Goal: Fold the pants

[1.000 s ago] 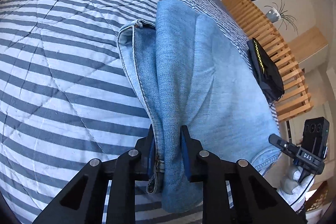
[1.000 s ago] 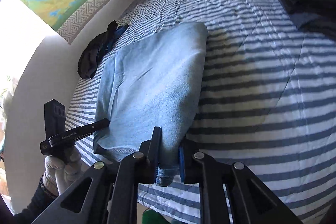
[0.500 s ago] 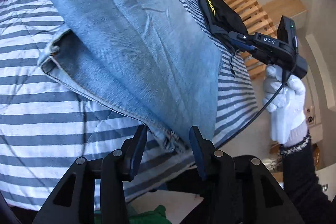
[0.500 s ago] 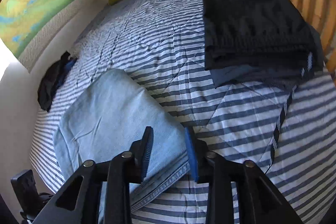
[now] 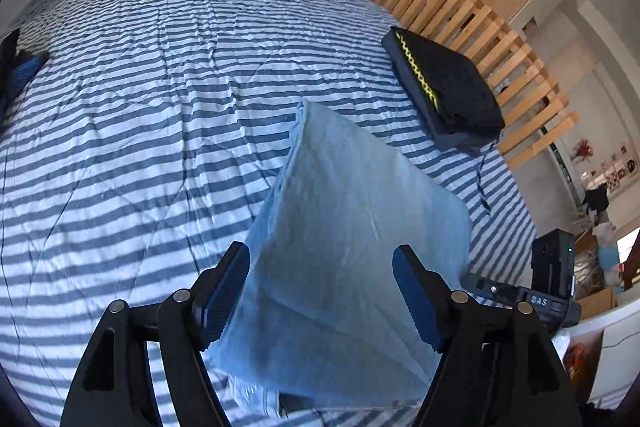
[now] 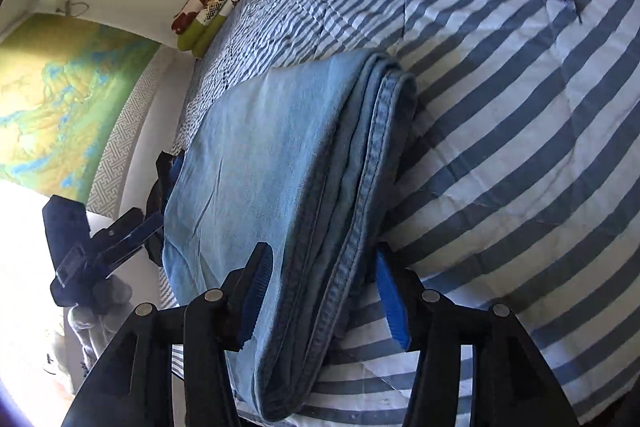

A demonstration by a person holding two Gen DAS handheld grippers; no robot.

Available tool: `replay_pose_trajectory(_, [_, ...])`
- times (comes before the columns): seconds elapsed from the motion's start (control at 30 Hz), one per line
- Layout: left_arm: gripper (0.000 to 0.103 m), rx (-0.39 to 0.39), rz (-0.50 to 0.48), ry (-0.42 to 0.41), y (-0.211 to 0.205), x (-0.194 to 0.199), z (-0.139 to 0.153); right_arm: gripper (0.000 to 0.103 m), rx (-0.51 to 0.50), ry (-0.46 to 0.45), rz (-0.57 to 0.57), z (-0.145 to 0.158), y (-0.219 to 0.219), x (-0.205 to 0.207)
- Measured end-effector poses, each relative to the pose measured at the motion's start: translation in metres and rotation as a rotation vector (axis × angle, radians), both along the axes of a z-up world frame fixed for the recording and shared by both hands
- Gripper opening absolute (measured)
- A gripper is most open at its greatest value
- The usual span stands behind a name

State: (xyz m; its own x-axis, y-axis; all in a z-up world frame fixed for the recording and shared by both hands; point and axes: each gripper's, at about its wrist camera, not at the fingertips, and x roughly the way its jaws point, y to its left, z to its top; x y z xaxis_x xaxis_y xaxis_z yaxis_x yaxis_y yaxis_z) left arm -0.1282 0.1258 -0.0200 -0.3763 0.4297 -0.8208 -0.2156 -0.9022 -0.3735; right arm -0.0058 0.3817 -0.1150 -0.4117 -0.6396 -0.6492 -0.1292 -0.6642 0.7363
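Two grippers over folded light-blue jeans (image 5: pixel 352 227) on striped bedspread (image 5: pixel 140 107), left gripper (image 5: pixel 320 291) jaws spread wide astride the denim, right gripper (image 6: pixel 324 291) jaws spread around the stacked seam edge, dark folded clothes (image 5: pixel 444 87) near slatted headboard (image 5: pixel 460 7).

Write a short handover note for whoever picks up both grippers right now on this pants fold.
Left gripper: open, jaws spread either side of the folded jeans, gripping nothing.
Right gripper: open, straddling the jeans' seamed edge, not clamped.
Jeans lie folded in a compact stack on the striped bedspread. A dark folded garment sits near the wooden slats.
Done: the folding looks complete.
Left: probably just back both grippers away, or tidy the stack.
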Motion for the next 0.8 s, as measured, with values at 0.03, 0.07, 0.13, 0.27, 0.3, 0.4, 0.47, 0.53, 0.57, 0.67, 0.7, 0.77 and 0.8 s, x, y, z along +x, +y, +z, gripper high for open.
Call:
replay_pose_trajectory(0.03, [0.077, -0.022, -0.009, -0.029, 0.006, -0.012, -0.013, 0.049, 0.002, -0.009, -0.005, -0.003, -0.003, -0.002])
replay_pose_trajectory(0.07, [0.077, -0.028, -0.008, -0.057, 0.009, -0.02, -0.025, 0.05, 0.006, 0.001, -0.008, -0.003, -0.006, -0.002])
replay_pose_trajectory(0.13, [0.077, -0.031, -0.018, -0.13, 0.01, -0.033, -0.051, 0.051, 0.042, 0.012, 0.003, 0.0, -0.01, -0.004])
replay_pose_trajectory(0.27, [0.082, 0.015, -0.005, -0.206, -0.004, -0.034, -0.089, 0.051, 0.085, 0.032, 0.001, 0.002, -0.013, -0.008])
replay_pose_trajectory(0.3, [0.082, 0.053, -0.012, -0.229, -0.006, -0.035, -0.095, 0.052, 0.071, 0.043, 0.008, 0.001, -0.015, -0.011])
replay_pose_trajectory(0.4, [0.082, 0.105, -0.039, -0.232, -0.003, -0.036, -0.104, 0.054, 0.054, 0.055, 0.022, 0.0, -0.022, -0.019])
replay_pose_trajectory(0.47, [0.078, 0.107, -0.069, -0.214, 0.004, -0.034, -0.105, 0.054, 0.052, 0.066, 0.017, -0.001, -0.027, -0.021])
replay_pose_trajectory(0.53, [0.061, 0.129, -0.073, -0.214, 0.011, -0.033, -0.106, 0.054, 0.061, 0.074, 0.014, 0.0, -0.031, -0.023])
replay_pose_trajectory(0.57, [0.057, 0.124, -0.068, -0.211, 0.013, -0.03, -0.107, 0.049, 0.062, 0.076, 0.01, -0.001, -0.032, -0.023])
replay_pose_trajectory(0.67, [0.05, 0.062, -0.086, -0.155, 0.025, -0.027, -0.102, 0.034, 0.013, 0.057, -0.012, -0.008, -0.028, -0.025])
replay_pose_trajectory(0.7, [0.046, 0.068, -0.082, -0.156, 0.025, -0.026, -0.102, 0.033, -0.006, 0.051, -0.017, -0.01, -0.027, -0.026])
replay_pose_trajectory(0.77, [0.042, 0.089, -0.065, -0.158, 0.023, -0.025, -0.101, 0.03, -0.002, 0.057, -0.013, -0.009, -0.028, -0.025])
replay_pose_trajectory(0.8, [0.038, 0.1, -0.058, -0.157, 0.023, -0.024, -0.1, 0.029, 0.011, 0.064, -0.011, -0.007, -0.03, -0.025])
